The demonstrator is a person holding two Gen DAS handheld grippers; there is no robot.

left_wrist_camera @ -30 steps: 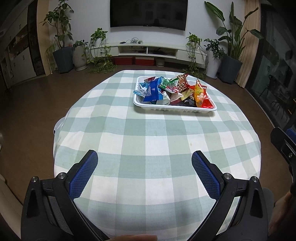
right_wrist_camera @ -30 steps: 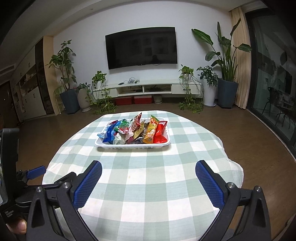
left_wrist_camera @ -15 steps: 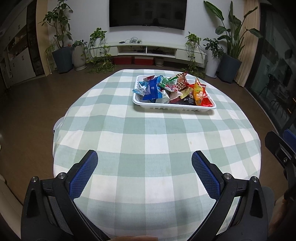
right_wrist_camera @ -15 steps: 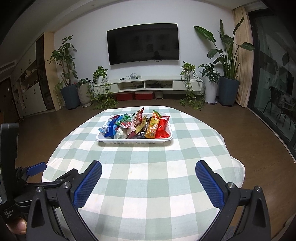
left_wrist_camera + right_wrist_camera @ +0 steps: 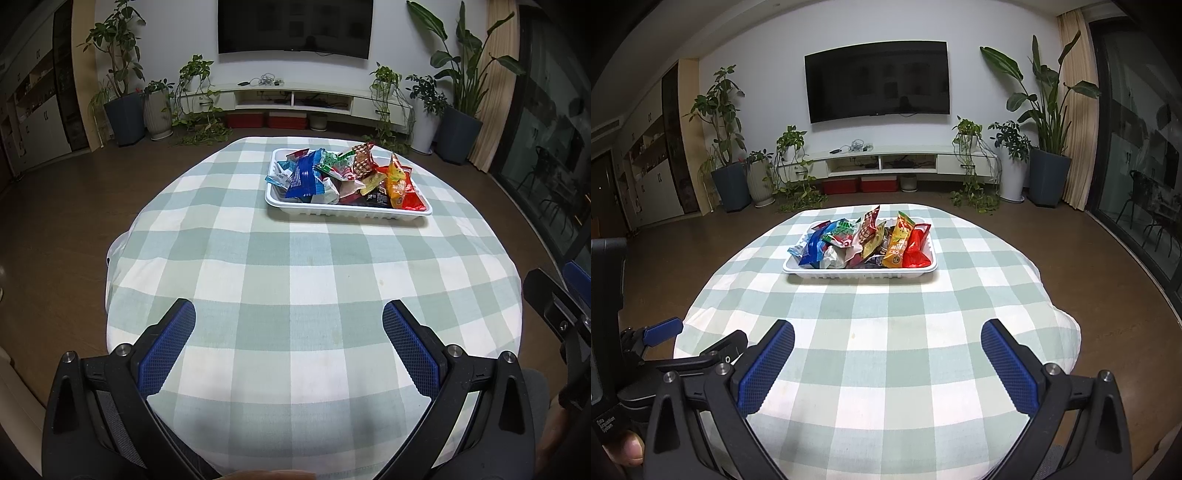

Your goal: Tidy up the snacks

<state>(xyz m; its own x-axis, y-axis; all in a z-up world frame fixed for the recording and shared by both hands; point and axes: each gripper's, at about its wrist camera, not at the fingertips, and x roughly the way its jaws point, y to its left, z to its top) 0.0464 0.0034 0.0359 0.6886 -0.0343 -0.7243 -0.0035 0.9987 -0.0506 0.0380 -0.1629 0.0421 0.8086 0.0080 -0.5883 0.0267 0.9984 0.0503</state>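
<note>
A white tray (image 5: 347, 215) full of several colourful snack packets (image 5: 308, 179) sits on the far side of a round table with a green-and-white checked cloth (image 5: 295, 280). It also shows in the right wrist view (image 5: 860, 274), with its packets (image 5: 899, 243) piled inside. My left gripper (image 5: 289, 314) is open and empty over the table's near edge. My right gripper (image 5: 886, 332) is open and empty, also near the front edge. Both are well short of the tray.
The left gripper's body (image 5: 665, 332) shows at the left in the right wrist view; the right gripper's body (image 5: 554, 302) shows at the right edge in the left wrist view. Potted plants, a TV unit (image 5: 882, 162) and brown floor surround the table.
Both grippers have tilted or risen slightly, so the tray sits a little lower in each view. Their fingers stay open. The tray and packets have not moved.
</note>
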